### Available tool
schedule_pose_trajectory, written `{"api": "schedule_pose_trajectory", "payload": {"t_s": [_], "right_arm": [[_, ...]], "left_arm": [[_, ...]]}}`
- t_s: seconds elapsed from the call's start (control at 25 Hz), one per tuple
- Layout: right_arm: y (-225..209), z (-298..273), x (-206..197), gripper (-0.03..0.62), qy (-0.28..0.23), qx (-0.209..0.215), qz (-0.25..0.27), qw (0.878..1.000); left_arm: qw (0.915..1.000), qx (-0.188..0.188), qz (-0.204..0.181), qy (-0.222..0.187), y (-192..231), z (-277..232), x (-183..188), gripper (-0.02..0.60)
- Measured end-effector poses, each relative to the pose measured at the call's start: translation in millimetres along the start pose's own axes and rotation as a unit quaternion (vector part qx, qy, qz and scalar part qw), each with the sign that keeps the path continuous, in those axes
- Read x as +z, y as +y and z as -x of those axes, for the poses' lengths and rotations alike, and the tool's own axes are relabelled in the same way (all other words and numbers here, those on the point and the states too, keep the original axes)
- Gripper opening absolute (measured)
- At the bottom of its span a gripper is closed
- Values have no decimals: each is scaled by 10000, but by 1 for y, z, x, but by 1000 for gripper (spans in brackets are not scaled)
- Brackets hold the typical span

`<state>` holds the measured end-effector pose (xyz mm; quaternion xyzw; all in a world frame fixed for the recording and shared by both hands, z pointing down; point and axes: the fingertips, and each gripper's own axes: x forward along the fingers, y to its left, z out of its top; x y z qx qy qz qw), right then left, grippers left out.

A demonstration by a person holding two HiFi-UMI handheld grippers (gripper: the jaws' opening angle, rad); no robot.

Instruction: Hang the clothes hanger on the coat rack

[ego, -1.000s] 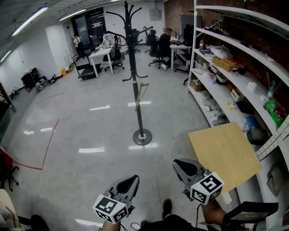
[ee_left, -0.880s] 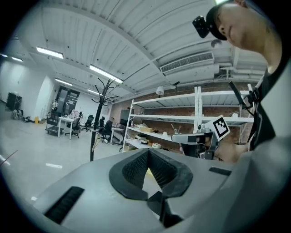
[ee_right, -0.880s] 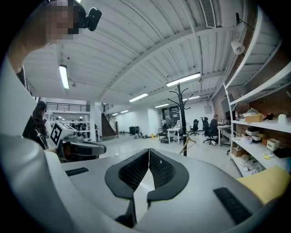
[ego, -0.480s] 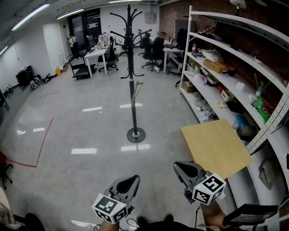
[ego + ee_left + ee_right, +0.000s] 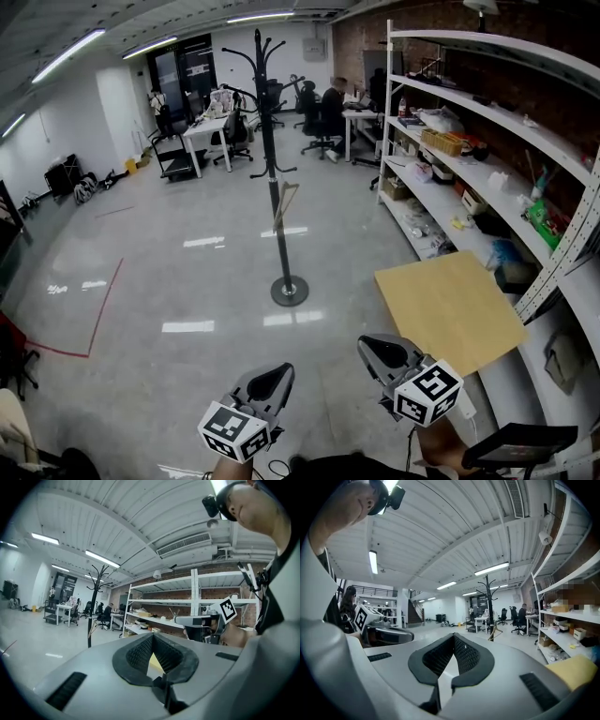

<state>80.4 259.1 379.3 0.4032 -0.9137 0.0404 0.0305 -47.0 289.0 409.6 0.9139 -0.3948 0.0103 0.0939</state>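
No word, number or brand can be read in any view. The cubes on the left claw [image 5: 274, 373] and right claw [image 5: 373, 345] bear only black-and-white square patterns. Packaging on the shelves [image 5: 511, 133] is too small to read.

Counted: 2 grippers, left gripper [image 5: 270, 379] and right gripper [image 5: 379, 351] | 1 coat rack [image 5: 266, 122] far ahead of jaws | 1 clothes hanger [image 5: 285, 205] on it | 1 wooden board [image 5: 450, 305] right of jaws
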Motion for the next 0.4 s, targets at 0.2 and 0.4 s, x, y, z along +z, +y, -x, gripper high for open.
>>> {"api": "schedule_pose_trajectory", "payload": {"t_s": [0.2, 0.4], "right_arm": [[-9, 1, 9, 6, -153, 7, 95, 9998], [-18, 6, 15, 6, -166, -61, 117, 9998]], "left_arm": [[9996, 256, -110, 97, 6, -9, 0, 2], [9996, 247, -68, 139, 3, -17, 2, 2]]}}
